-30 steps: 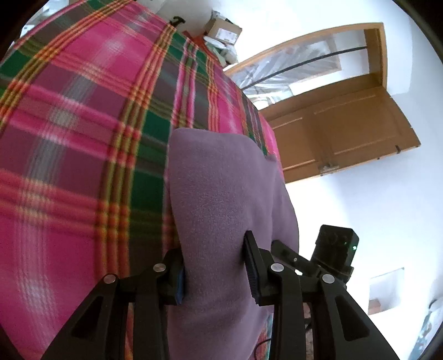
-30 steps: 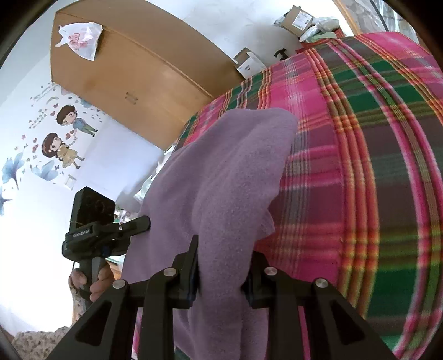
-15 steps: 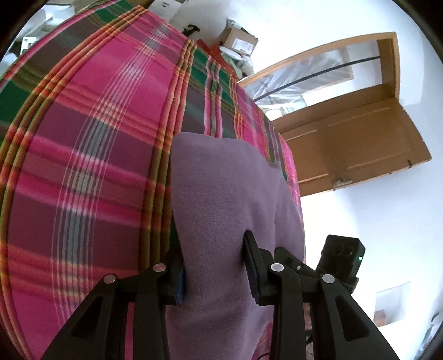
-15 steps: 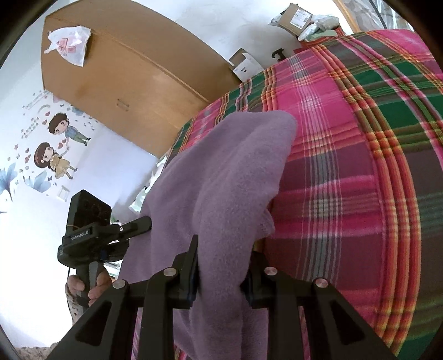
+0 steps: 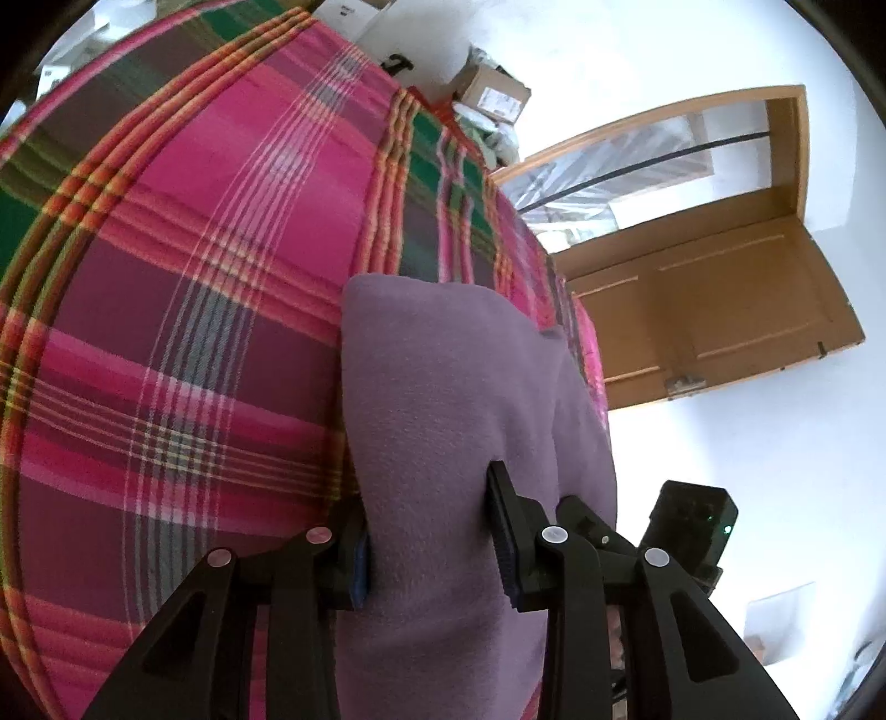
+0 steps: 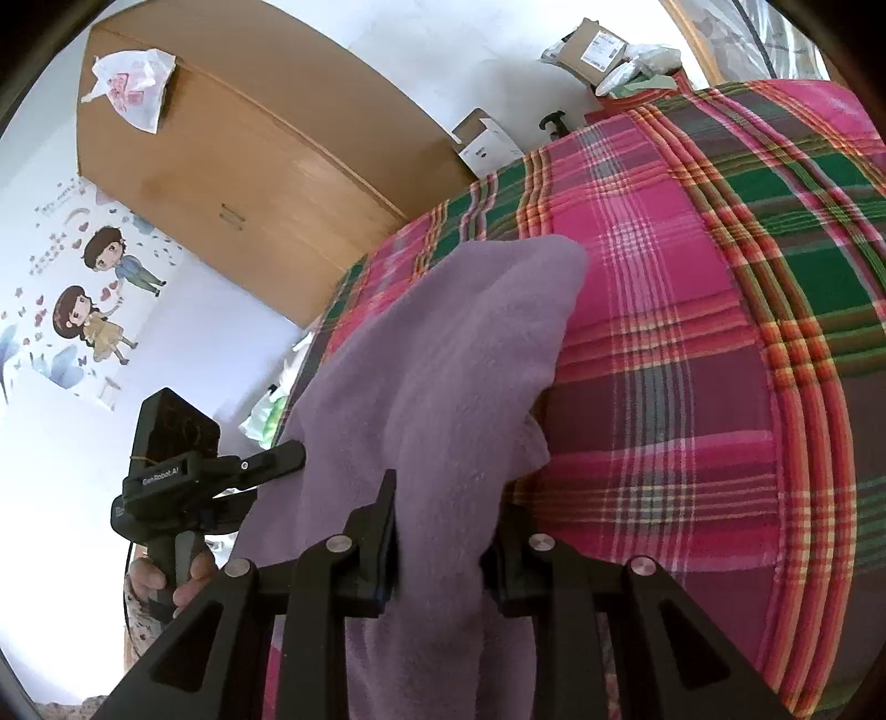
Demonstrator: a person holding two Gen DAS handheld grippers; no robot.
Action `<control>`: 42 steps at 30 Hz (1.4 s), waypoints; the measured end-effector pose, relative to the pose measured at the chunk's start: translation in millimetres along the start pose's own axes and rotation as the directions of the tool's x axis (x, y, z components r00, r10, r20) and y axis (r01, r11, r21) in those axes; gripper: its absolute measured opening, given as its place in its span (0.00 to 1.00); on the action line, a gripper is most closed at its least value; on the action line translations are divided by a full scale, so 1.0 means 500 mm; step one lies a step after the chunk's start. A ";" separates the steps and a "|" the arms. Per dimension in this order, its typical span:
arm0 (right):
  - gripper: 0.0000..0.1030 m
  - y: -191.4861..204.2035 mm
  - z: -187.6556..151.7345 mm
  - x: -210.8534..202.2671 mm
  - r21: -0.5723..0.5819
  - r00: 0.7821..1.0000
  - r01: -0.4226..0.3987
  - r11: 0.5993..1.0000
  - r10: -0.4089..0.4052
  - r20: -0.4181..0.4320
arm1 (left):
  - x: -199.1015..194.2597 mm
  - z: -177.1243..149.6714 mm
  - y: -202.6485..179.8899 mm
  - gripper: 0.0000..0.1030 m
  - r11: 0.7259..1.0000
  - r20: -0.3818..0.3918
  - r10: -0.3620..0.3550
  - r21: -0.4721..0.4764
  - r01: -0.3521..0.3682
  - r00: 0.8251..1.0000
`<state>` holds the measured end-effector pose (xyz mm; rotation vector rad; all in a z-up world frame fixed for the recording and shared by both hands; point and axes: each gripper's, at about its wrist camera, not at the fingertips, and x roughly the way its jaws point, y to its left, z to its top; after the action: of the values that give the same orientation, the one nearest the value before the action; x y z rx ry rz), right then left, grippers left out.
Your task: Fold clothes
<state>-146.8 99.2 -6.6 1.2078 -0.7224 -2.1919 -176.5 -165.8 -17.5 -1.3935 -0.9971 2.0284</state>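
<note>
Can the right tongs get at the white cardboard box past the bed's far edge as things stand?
Probably not. The right tongs are shut on the purple fleece garment, and the wide plaid-covered bed lies between them and the white cardboard box.

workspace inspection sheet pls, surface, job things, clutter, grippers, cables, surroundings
surface: bed under a pink, green and red plaid blanket, lying flat.
job's things: one purple fleece garment, far end resting on the blanket, near end lifted by both grippers.
clutter: cardboard boxes and packets beyond the bed's far end; plastic bag on top of the wardrobe.
grippers: left gripper shut on the garment; right gripper shut on the garment.
cables: nothing seen.
surroundings: wooden wardrobe, wooden door standing open, cartoon wall stickers, white walls.
</note>
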 end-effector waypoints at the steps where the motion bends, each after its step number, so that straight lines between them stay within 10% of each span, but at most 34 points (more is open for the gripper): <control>1: 0.27 -0.004 0.000 0.001 0.004 1.000 -0.001 1.000 0.001 -0.002 | -0.001 -0.002 0.005 0.35 1.000 -0.002 -0.004 -0.002 0.004 1.000; 15: 0.38 0.015 -0.003 -0.028 -0.048 0.993 0.121 0.992 -0.120 0.018 | -0.057 -0.041 -0.012 0.36 0.998 0.078 0.046 0.028 -0.049 0.996; 24: 0.38 0.133 -0.061 -0.084 -0.261 0.959 0.259 0.930 -0.216 0.181 | -0.117 -0.111 -0.079 0.36 0.984 0.161 0.034 0.165 -0.061 0.986; 42: 0.31 0.150 -0.178 -0.043 -0.416 0.949 0.313 0.854 -0.297 0.105 | -0.048 -0.187 -0.055 0.29 0.971 0.042 0.042 0.232 -0.050 0.998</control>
<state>-45.3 42.3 15.8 1.1050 -0.0375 -2.4616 -81.2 -138.6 -2.0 -1.2690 -0.7189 2.1339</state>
